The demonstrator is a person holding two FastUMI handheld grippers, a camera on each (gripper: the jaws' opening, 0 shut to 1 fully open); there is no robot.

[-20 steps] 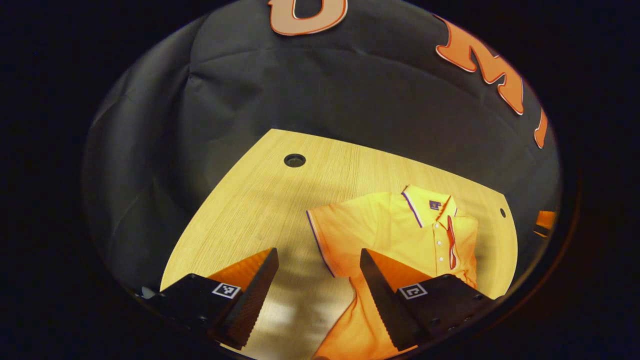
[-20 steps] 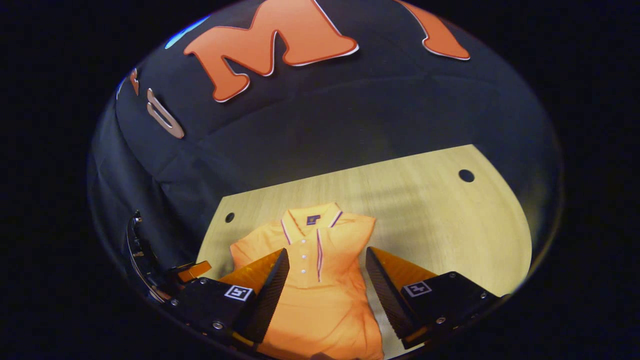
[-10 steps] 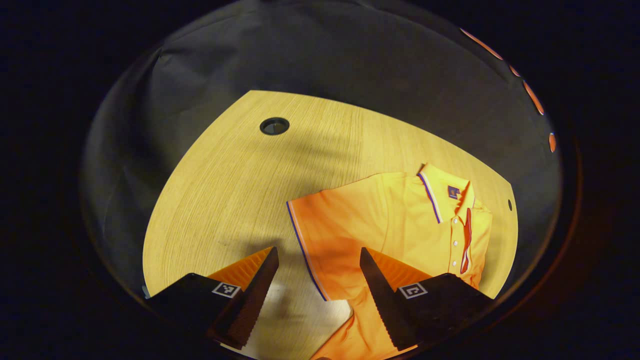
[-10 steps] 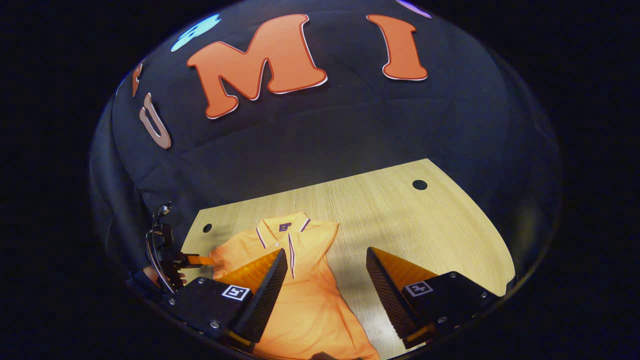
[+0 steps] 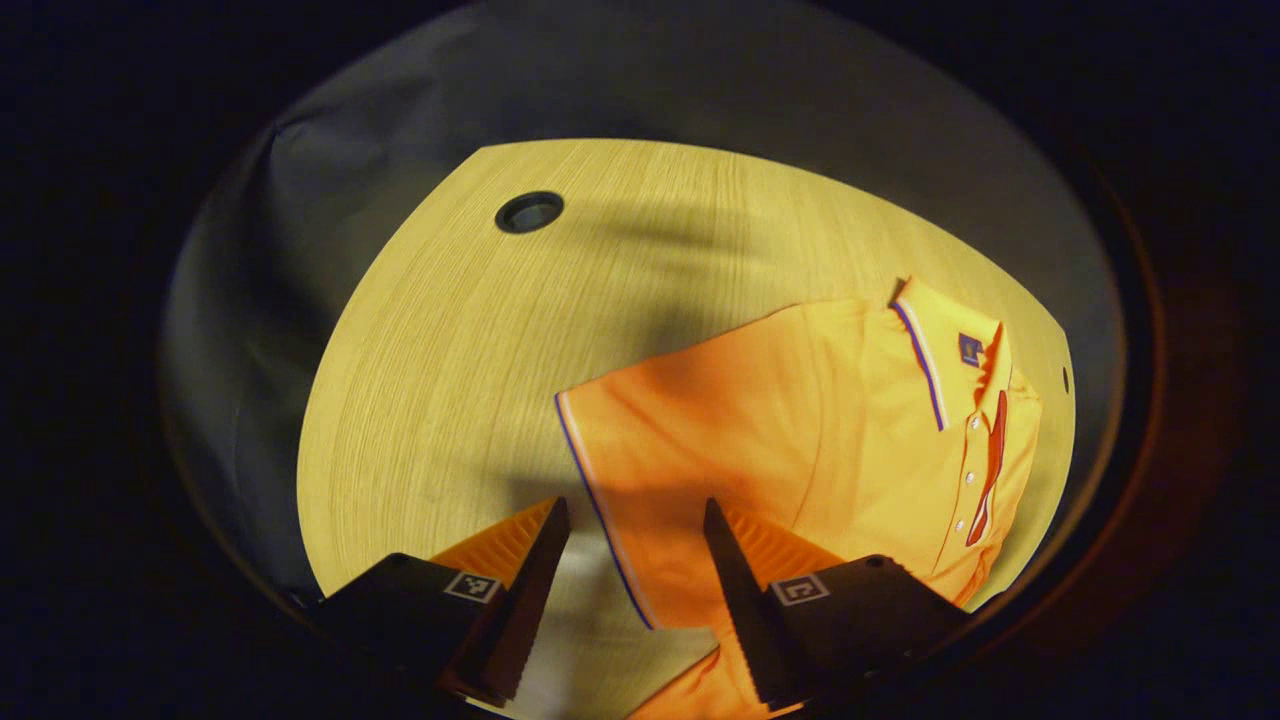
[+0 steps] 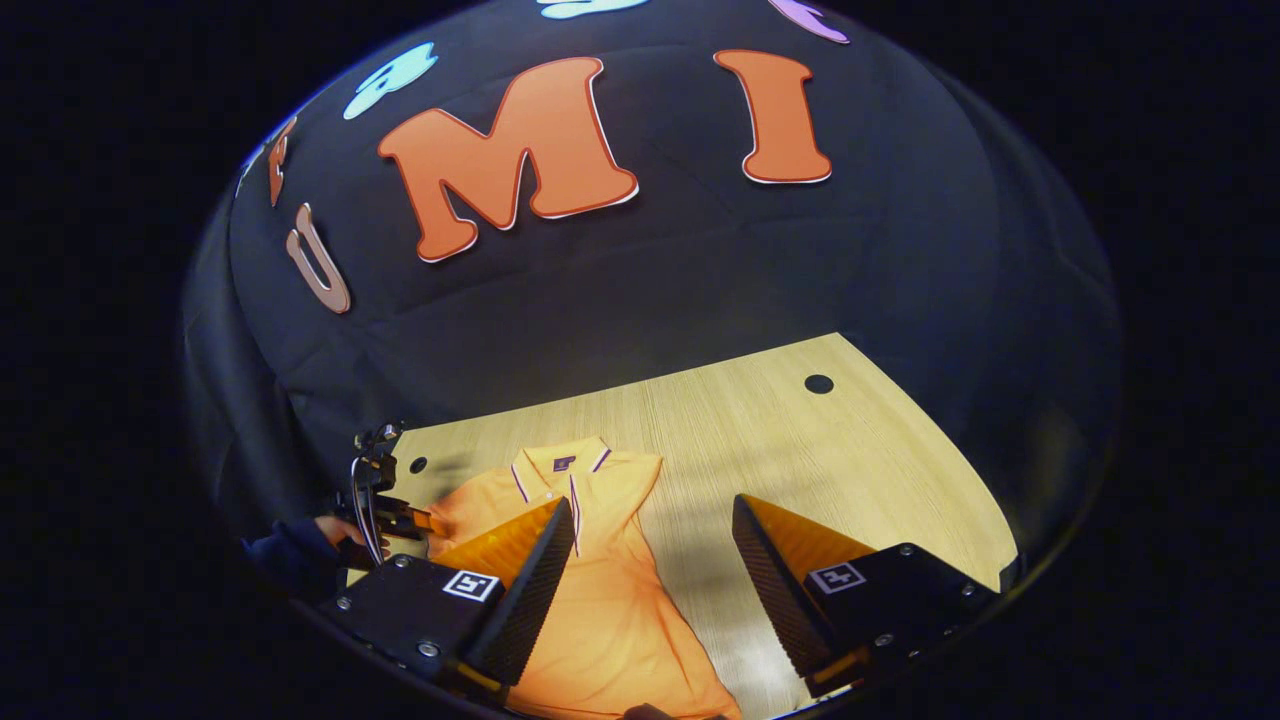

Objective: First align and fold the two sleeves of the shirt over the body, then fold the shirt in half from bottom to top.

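An orange polo shirt (image 5: 840,440) lies face up on the wooden table (image 5: 450,380), collar toward the far edge. Its left sleeve (image 5: 650,450) is spread flat, with a blue-trimmed hem. My left gripper (image 5: 633,508) is open just above that hem, one finger over the table and the other over the sleeve cloth. In the right gripper view the shirt (image 6: 600,580) lies low and left, its right edge running straight. My right gripper (image 6: 653,503) stands open above the shirt's right side and the table beside it. The left gripper (image 6: 420,520) appears at the shirt's left sleeve, held by a hand in a dark sleeve (image 6: 295,552).
The table has a round cable hole (image 5: 530,212) at the far left and another hole (image 6: 819,384) at the far right. Bare wood (image 6: 850,470) stretches to the right of the shirt. The black booth wall stands close behind the table.
My left gripper has come down and closer to the spread sleeve, its fingers a little narrower. My right gripper has drawn back and to the right, so the shirt sits smaller and lower left.
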